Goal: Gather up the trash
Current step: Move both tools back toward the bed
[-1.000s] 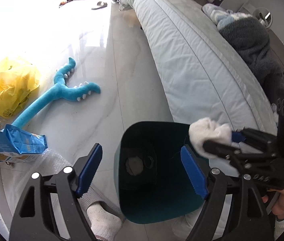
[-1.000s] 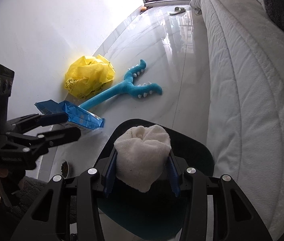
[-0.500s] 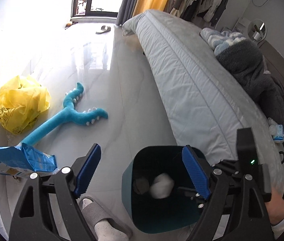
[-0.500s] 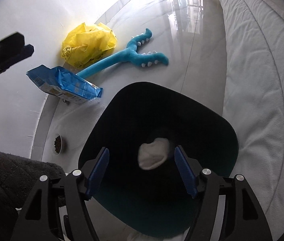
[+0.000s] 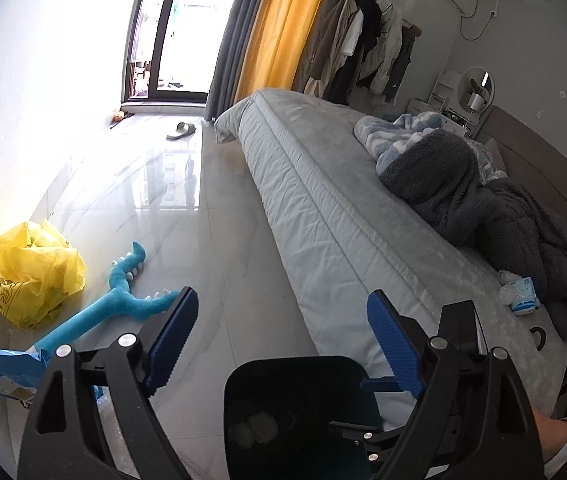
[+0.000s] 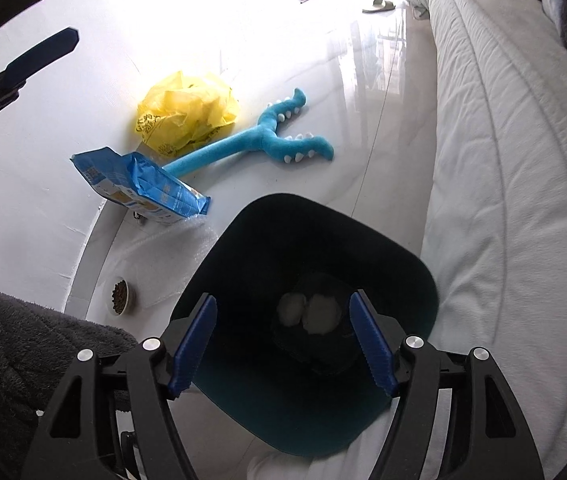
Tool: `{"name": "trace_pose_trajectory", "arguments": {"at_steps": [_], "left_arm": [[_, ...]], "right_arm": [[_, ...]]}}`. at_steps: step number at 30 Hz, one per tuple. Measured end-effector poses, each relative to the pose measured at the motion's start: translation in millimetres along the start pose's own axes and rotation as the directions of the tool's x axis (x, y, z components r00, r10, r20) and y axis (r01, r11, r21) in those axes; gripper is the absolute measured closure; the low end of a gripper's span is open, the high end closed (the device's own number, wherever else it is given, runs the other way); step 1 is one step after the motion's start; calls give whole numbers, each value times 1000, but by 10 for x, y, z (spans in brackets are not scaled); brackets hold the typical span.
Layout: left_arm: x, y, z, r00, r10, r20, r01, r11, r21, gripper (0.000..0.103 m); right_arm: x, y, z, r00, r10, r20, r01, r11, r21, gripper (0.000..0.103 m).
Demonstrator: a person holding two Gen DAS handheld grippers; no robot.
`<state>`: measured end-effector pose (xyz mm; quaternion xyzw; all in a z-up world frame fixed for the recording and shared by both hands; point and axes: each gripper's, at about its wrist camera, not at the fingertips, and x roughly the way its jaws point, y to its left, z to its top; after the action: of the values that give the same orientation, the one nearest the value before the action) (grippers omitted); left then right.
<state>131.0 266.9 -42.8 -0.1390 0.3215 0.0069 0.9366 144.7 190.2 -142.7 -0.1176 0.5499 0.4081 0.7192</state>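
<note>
Glossy bedroom floor (image 6: 367, 120), one dark bin (image 6: 363, 240) holding two white wads (image 6: 309, 312), right claw (image 6: 283, 346) and left claw (image 5: 281, 342) spread, empty

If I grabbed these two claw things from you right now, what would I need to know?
Right claw: open, empty, above the dark bin; its jaws have just been opening.
Left claw: open, empty, also just been opening.
Done: white wads lie in the bin's bottom.
Left, likely: yellow plastic bag and blue packet on the floor by the wall; crumpled tissues on the bed.

White crumpled tissues (image 6: 309, 314) lie inside dark bin (image 6: 411, 264).
</note>
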Motion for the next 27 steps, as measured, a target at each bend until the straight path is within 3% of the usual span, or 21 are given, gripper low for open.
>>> {"name": "trace_pose_trajectory", "arguments": {"at_steps": [7, 15, 27], "left_arm": [[-32, -349, 128, 998, -28, 58, 26, 999, 34, 12], [14, -813, 165, 994, -66, 89, 57, 994, 96, 10], [211, -1412, 128, 989, -130, 68, 119, 981, 151, 10]], "right_arm": [[-355, -162, -42, 995, 1, 98, -1, 1000, 9, 32], [-849, -422, -140, 975, -7, 223, -3, 999, 42, 30], [-1306, -871, -430, 948, -84, 306, 57, 994, 94, 29]]}}
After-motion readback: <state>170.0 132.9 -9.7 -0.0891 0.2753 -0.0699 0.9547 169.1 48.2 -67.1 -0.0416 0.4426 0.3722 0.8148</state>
